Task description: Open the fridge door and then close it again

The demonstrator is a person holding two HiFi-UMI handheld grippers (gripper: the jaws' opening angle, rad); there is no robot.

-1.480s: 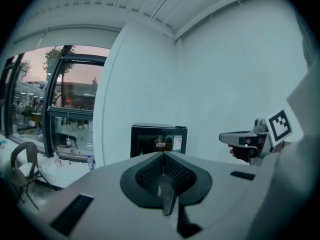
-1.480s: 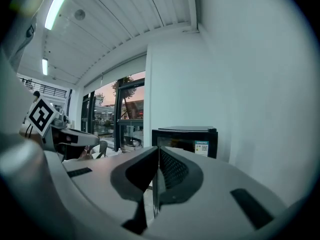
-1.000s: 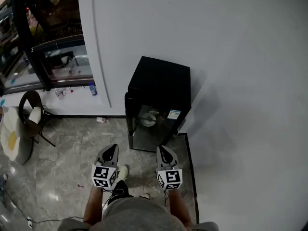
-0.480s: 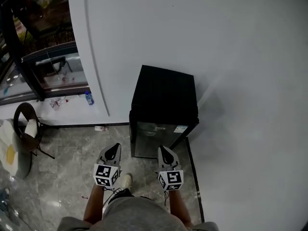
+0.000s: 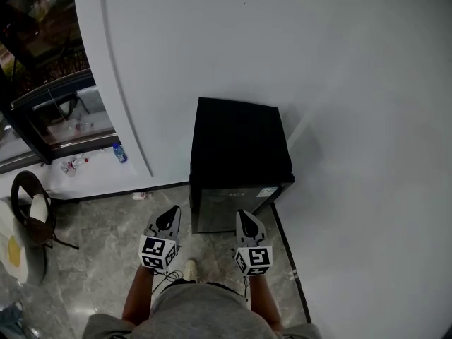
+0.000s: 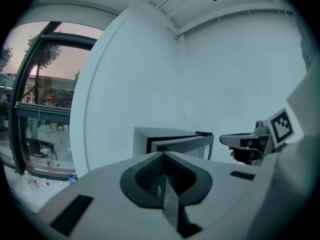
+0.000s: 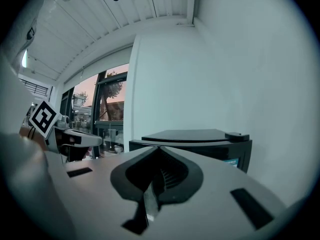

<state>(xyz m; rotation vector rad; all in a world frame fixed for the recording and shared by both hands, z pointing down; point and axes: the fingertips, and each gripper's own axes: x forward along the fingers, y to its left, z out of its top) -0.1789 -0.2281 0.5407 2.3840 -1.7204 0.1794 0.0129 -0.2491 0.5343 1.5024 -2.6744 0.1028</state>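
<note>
Both sets of jaws are pressed together, empty: your left gripper (image 5: 171, 215) and right gripper (image 5: 244, 218) hang just short of the fridge (image 5: 240, 147) on the floor (image 5: 106, 232) by the white wall (image 5: 282, 48). Go at the door (image 5: 229, 209) edge like that and the tips may skid off, or shove the fridge back. It stands upright, door facing you.

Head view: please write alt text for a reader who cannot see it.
A small black fridge stands on a grey stone floor against a white wall, seen steeply from above. In front of it a person holds the left gripper and the right gripper, both shut and empty, pointing toward it without touching it.
</note>
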